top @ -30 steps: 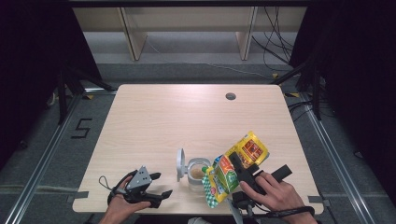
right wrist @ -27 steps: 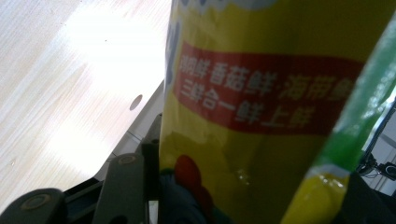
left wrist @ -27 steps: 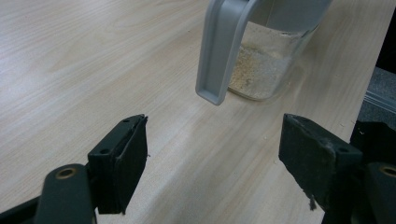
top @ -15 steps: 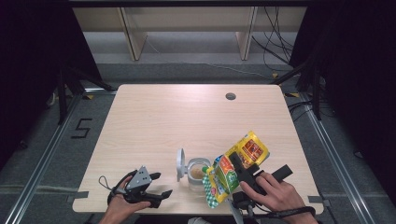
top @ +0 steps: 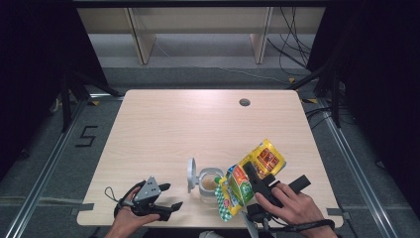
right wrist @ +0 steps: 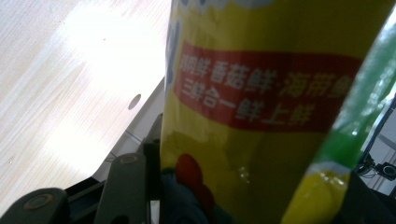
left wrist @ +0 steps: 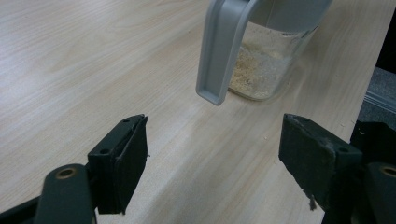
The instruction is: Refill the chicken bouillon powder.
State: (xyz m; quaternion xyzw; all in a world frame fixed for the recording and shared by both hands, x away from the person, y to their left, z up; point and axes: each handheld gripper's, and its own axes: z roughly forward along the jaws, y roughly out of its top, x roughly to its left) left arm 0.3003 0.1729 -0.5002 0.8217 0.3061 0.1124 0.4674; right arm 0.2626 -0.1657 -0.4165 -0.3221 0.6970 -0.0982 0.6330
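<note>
The right claw [top: 247,181] is clamped on a yellow and green foil pouch with red printed panels [top: 250,176], its black jaws pressing the pouch from either side. In the right gripper view the pouch [right wrist: 261,107] stands right against the camera, a red band of white characters across its yellow face and a green edge at the right. In the high view the pouch is lifted off the counter and tilted, its lower end leaning over toward the mouth of a small clear glass jar with pale crumbly powder in its bottom [top: 210,182]. The jar stands upright on the light wooden counter [top: 198,124], close to the near edge, with its grey hinged lid [top: 191,174] flipped open and standing up on the jar's left side.

The left claw [top: 171,196] lies low over the counter near the front left corner, well apart from the jar, jaws spread wide with nothing between them. In the left gripper view bare wood lies between the two black pads [left wrist: 123,158], and beyond them are the jar [left wrist: 266,70] and its hanging grey lid [left wrist: 224,46].
</note>
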